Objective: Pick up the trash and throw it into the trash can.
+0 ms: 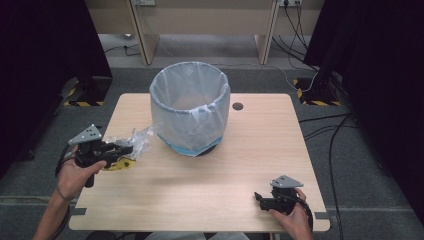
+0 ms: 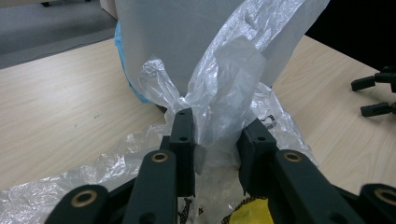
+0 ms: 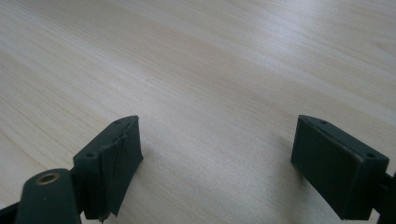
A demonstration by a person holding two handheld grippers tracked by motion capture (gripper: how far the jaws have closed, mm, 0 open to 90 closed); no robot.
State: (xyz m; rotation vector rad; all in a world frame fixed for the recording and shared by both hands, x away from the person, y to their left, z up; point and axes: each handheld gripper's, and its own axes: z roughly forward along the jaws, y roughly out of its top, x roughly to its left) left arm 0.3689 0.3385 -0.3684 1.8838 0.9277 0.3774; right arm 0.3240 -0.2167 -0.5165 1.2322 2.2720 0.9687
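Observation:
A round bin lined with a pale translucent bag stands at the back middle of the wooden table. Left of it lies a crumpled clear plastic bag with something yellow inside. My left gripper is shut on a bunched neck of that plastic bag, which rises between the jaws; the yellow item shows below them. The bin stands just beyond. My right gripper rests open near the front right edge, and the right gripper has only bare wood between its fingers.
A small round hole sits in the table to the right of the bin. The bin's blue base shows under the liner. Cables and stand feet lie on the grey floor around the table. My right gripper shows far off across the tabletop.

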